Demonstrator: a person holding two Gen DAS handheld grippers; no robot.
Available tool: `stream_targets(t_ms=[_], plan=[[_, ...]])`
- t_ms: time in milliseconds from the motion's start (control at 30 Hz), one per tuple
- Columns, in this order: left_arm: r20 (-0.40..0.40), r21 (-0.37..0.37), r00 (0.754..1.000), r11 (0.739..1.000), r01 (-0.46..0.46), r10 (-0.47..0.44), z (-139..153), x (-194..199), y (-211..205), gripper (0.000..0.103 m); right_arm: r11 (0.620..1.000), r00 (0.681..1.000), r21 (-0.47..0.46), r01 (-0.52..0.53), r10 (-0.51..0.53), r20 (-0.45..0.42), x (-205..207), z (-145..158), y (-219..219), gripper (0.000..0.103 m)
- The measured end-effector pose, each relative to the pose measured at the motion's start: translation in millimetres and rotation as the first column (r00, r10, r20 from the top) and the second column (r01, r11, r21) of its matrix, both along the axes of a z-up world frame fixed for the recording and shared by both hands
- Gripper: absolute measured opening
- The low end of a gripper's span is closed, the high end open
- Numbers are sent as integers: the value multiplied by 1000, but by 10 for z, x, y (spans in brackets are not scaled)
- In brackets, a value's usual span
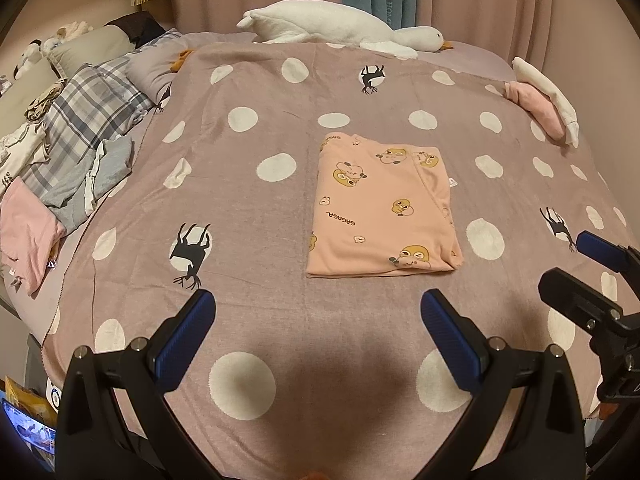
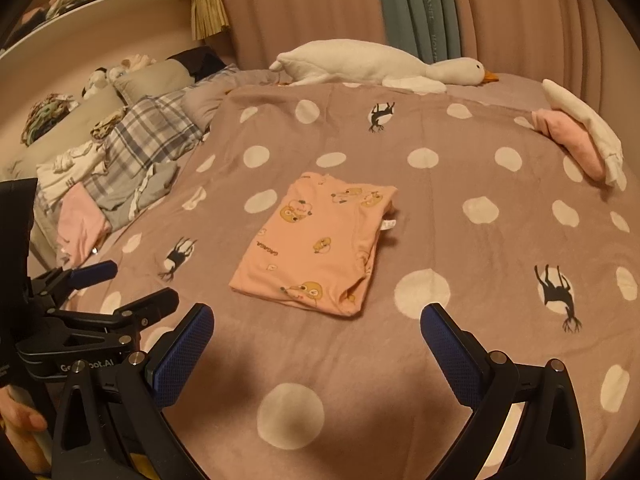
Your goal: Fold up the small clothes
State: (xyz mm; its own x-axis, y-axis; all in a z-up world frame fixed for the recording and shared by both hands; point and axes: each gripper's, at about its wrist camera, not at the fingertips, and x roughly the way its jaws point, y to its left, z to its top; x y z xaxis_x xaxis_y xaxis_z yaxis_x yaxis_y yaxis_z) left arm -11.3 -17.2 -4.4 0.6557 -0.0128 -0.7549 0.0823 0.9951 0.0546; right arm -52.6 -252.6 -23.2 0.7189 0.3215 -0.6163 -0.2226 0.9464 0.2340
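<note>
Shirt (image 1: pixel 384 208): a peach printed garment, laid folded in a rectangle mid-bedspread (image 1: pixel 280 128), apart from both grippers.
Handling: judged light, soft and limp; layers may slip when lifted.
Hold: best taken at the near folded edge, both corners pinched.
Left gripper (image 1: pixel 318 316): spread wide, nothing held.
Right gripper (image 2: pixel 316 326): spread wide, nothing held.

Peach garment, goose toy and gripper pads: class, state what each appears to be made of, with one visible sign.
Peach garment: probably thin matte cotton knit; it lies flat with soft creases.
Goose toy: white plush, fuzzy and stuffed-looking.
Pads on the left gripper and right gripper: likely blue rubber or plastic; a fine dotted texture shows.
</note>
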Motion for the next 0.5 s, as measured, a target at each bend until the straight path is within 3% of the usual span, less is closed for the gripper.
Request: stream_targets(t_ms=[500], plan=[[11, -8, 1000, 1000, 5, -5, 20, 27, -35, 103, 1000, 1000, 0, -1, 1, 1, 4, 11, -4, 102]])
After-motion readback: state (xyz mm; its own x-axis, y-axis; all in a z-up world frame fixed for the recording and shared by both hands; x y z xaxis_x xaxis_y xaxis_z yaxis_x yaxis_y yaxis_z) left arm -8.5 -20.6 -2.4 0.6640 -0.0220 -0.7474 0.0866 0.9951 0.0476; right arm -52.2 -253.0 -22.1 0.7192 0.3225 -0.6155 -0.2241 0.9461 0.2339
